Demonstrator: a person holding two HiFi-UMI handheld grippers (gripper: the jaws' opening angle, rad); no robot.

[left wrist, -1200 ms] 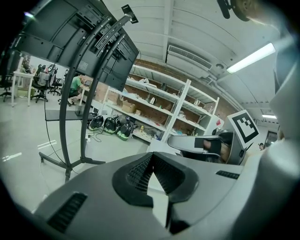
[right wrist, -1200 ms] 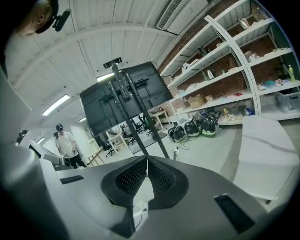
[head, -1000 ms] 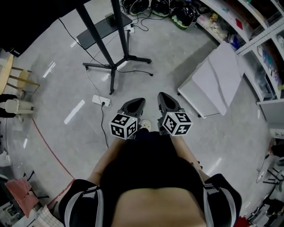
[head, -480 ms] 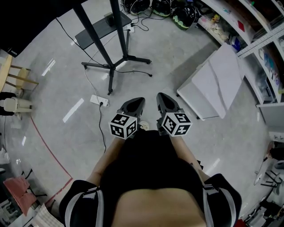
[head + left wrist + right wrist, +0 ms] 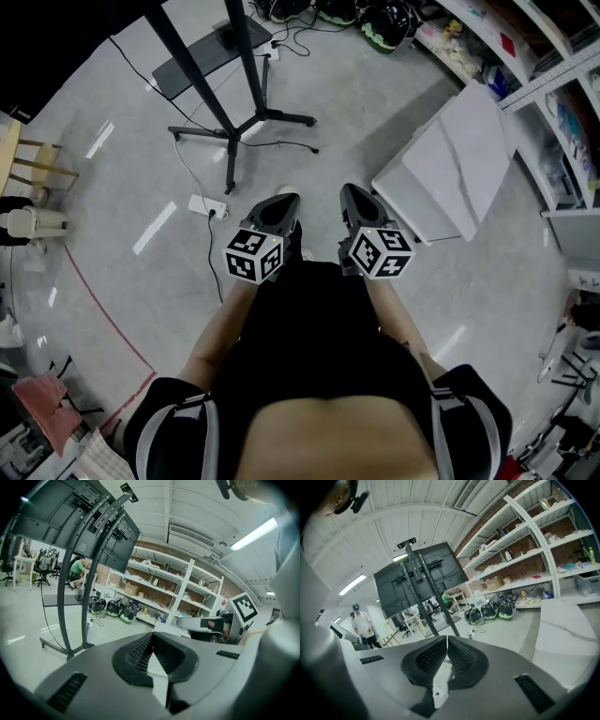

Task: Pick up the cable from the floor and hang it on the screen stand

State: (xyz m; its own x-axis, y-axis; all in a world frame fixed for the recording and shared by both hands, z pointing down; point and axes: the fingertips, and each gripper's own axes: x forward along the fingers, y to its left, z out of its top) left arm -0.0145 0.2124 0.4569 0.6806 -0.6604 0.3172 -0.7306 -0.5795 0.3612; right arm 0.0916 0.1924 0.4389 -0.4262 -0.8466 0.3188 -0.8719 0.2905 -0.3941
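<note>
The black screen stand (image 5: 230, 94) rises from splayed feet on the grey floor ahead of me; its screen (image 5: 79, 522) fills the upper left of the left gripper view and also shows as the screen (image 5: 419, 581) in the right gripper view. A thin black cable (image 5: 218, 262) runs over the floor from a white power strip (image 5: 206, 205) to the left of my grippers. Another black cable (image 5: 281, 147) lies by the stand's foot. My left gripper (image 5: 286, 199) and right gripper (image 5: 352, 190) are held side by side at waist height, both shut and empty, the jaws meeting at their tips.
A white board (image 5: 459, 169) lies tilted on the floor at right, in front of shelving (image 5: 534, 66). Helmets or bags (image 5: 375, 19) and loose cords sit behind the stand. A wooden stool (image 5: 28, 164) is at left, with a red floor line (image 5: 103, 309). A person (image 5: 361, 620) stands in the distance.
Both grippers have shifted slightly forward toward the stand, the left one a bit leftward, and both stay shut. The floor and the stand have slid a little in the head view.
</note>
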